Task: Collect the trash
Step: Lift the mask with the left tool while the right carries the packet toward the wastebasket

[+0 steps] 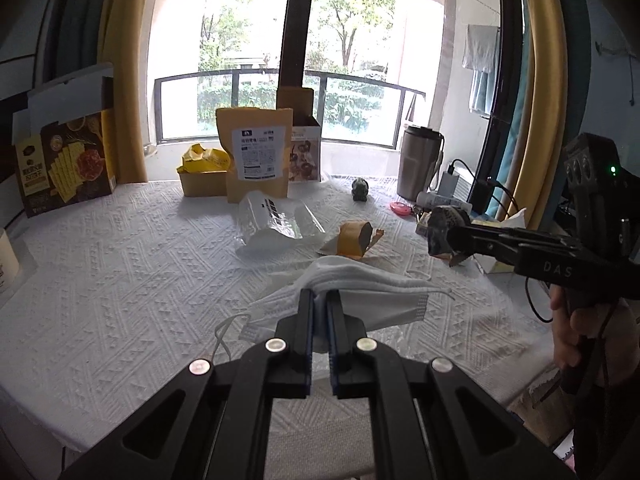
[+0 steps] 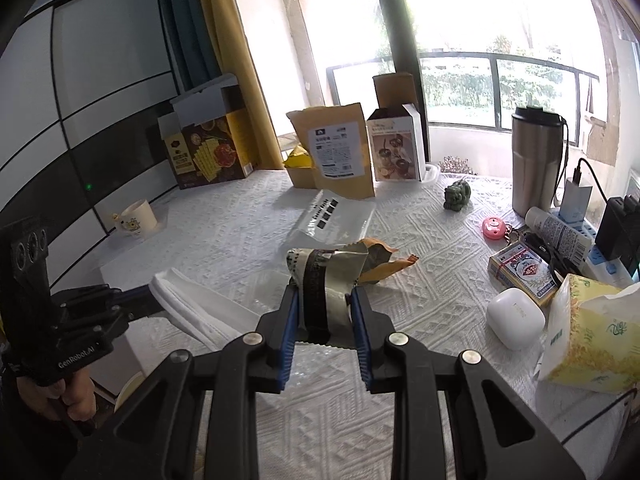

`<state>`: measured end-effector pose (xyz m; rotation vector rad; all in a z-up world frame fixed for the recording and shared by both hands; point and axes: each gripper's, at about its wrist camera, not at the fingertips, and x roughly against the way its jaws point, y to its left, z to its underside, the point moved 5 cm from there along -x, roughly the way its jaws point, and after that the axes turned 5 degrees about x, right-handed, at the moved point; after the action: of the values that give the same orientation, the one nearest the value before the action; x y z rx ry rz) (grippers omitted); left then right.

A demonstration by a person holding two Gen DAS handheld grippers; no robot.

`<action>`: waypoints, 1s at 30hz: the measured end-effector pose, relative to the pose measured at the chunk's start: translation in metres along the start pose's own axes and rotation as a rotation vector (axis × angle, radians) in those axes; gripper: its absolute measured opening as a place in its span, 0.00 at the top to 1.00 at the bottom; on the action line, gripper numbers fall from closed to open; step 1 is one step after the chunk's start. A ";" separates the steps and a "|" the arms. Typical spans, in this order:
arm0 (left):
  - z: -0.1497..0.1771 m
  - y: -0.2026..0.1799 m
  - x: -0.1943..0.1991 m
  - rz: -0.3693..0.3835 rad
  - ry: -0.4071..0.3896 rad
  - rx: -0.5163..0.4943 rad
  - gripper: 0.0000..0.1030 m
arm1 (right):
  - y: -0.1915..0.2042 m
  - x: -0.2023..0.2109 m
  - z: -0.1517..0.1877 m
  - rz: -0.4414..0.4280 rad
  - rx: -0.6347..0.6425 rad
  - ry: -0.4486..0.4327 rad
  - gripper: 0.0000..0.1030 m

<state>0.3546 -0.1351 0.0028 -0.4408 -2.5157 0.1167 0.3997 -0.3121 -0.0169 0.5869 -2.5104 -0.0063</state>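
A white face mask [image 1: 360, 292] hangs above the table, pinched at its folded edge by my left gripper [image 1: 320, 300], which is shut on it. From the right wrist view the same mask [image 2: 200, 312] and the left gripper [image 2: 140, 294] appear at the left. My right gripper [image 2: 325, 300] is shut on a crumpled silver and black wrapper [image 2: 324, 280], lifted off the cloth; in the left wrist view the right gripper [image 1: 450, 240] holds that wrapper [image 1: 438, 232] at the right. An orange torn wrapper [image 1: 354, 238] and a clear plastic bag [image 1: 276, 220] lie on the table.
On the white cloth [image 1: 120, 280] stand a snack box [image 1: 64, 168], a kraft pouch [image 1: 258, 156], a yellow-filled box [image 1: 202, 172], a steel tumbler [image 2: 536, 160], a tissue box [image 2: 592, 336], playing cards [image 2: 524, 272], an earbud case [image 2: 516, 316] and a mug [image 2: 136, 218].
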 end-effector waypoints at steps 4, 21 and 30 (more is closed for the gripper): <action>0.003 0.005 0.021 -0.012 -0.023 0.008 0.95 | 0.014 0.010 0.001 -0.003 0.017 -0.006 0.77; 0.044 0.048 0.086 -0.059 -0.071 0.072 0.95 | 0.071 0.036 0.020 -0.030 0.074 -0.022 0.77; 0.076 0.066 0.115 -0.084 -0.083 0.099 0.95 | 0.111 0.036 0.044 -0.062 0.099 -0.007 0.77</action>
<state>0.2410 -0.0329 -0.0112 -0.2956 -2.5917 0.2306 0.3047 -0.2317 -0.0214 0.7057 -2.5098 0.0936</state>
